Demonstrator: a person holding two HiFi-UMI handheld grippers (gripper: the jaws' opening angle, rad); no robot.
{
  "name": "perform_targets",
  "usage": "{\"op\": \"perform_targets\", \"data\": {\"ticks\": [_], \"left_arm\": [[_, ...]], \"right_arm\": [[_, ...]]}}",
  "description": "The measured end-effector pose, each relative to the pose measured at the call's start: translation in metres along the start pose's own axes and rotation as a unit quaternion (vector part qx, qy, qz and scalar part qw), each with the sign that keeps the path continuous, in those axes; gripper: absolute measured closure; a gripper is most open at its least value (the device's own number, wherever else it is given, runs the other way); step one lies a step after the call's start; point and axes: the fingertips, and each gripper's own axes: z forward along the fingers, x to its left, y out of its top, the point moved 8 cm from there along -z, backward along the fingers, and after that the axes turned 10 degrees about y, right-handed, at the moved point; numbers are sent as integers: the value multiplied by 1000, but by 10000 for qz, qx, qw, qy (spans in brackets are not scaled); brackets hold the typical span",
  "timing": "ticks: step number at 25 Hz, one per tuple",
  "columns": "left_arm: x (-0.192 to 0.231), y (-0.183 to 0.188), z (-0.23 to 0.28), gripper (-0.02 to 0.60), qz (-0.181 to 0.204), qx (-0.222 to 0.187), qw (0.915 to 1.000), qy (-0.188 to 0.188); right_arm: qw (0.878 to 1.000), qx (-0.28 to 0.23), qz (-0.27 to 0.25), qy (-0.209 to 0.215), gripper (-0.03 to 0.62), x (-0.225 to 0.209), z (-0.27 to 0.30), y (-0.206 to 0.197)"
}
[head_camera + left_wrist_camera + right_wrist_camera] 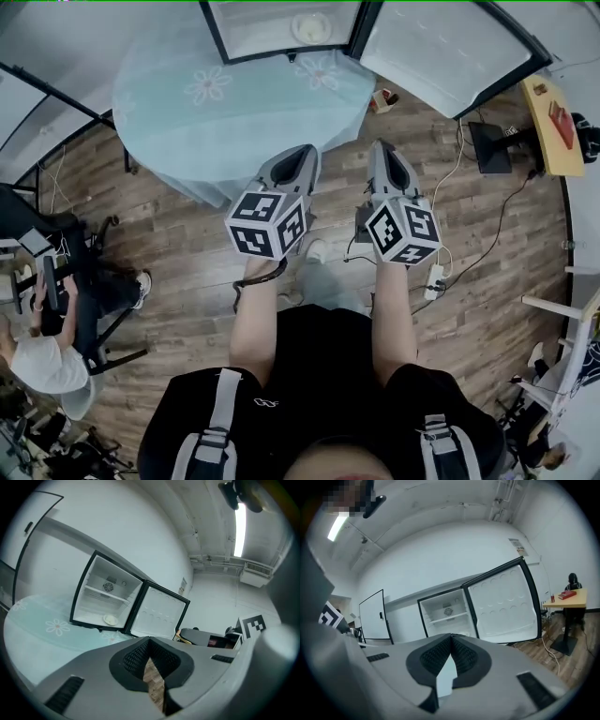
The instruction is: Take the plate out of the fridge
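The plate [311, 28] lies low on the floor of the open fridge [246, 33] at the far edge of the surface [178, 122]. With so little rim to bite, a misjudged reach could shove it deeper or tip it. The left gripper [305, 150] and right gripper [382, 148], both closed and empty, hang by the surface's near edge, well apart from the plate.

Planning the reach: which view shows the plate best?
The head view: the plate shows largest, from above, inside the open fridge. The left gripper view shows it smaller; in the right gripper view I cannot make it out.
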Motion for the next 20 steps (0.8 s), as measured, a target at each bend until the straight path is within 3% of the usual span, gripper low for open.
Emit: {"op": "perform_targets", "data": {"ticks": [3, 7, 13, 17, 20], "left_arm": [[-1, 4, 29, 569, -209, -56, 9998, -38], [-8, 18, 58, 569, -241, -126, 9996, 96], [-20, 61, 59, 569, -54, -507, 9985, 201], [-31, 91, 65, 569, 201, -657, 9976, 102], [-31, 91, 69, 569, 289, -661, 9973, 131]], "right_arm": [[9990, 193, -343, -227, 591, -28, 14, 6], [9981, 253, -558, -46, 591, -47, 31, 21], [9962, -115, -769, 389, 590, -46, 41, 66], [9944, -519, -846, 364, 591, -60, 44, 101], [9946, -584, -780, 345, 591, -66, 48, 102]]}}
